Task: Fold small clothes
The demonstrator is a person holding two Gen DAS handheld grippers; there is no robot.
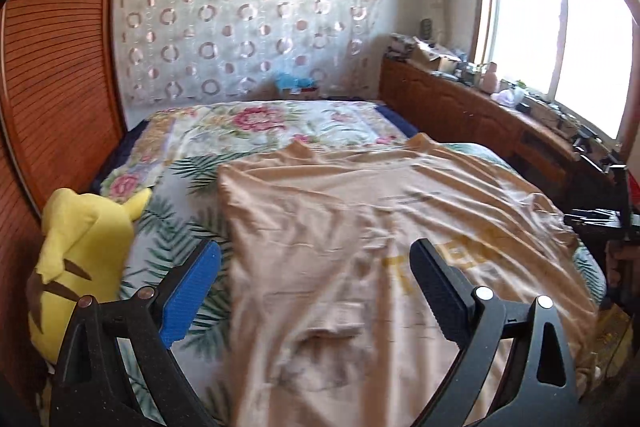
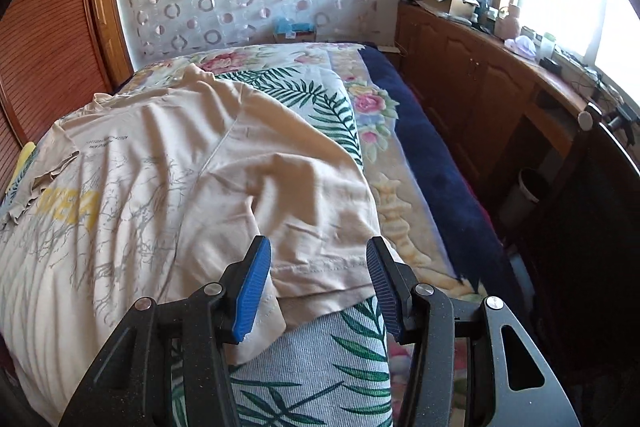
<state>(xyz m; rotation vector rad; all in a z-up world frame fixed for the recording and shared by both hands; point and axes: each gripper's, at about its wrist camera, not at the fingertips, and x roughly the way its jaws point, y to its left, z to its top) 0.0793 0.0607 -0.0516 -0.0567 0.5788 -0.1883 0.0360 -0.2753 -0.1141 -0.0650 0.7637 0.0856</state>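
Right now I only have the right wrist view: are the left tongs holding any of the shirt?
Observer: No. The left tongs are open over the beige shirt, gripping nothing.
Operator: Anything beside the shirt on that side?
Observer: A yellow plush toy sits by the slatted wooden panel, apart from the shirt.
Operator: How does the shirt's edge look there?
Observer: It runs fairly straight, with the leaf-print cover showing between it and the toy.

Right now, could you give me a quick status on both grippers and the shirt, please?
Left gripper open above beige T-shirt. Right gripper open at sleeve hem, nothing gripped. Yellow plush toy beside shirt.
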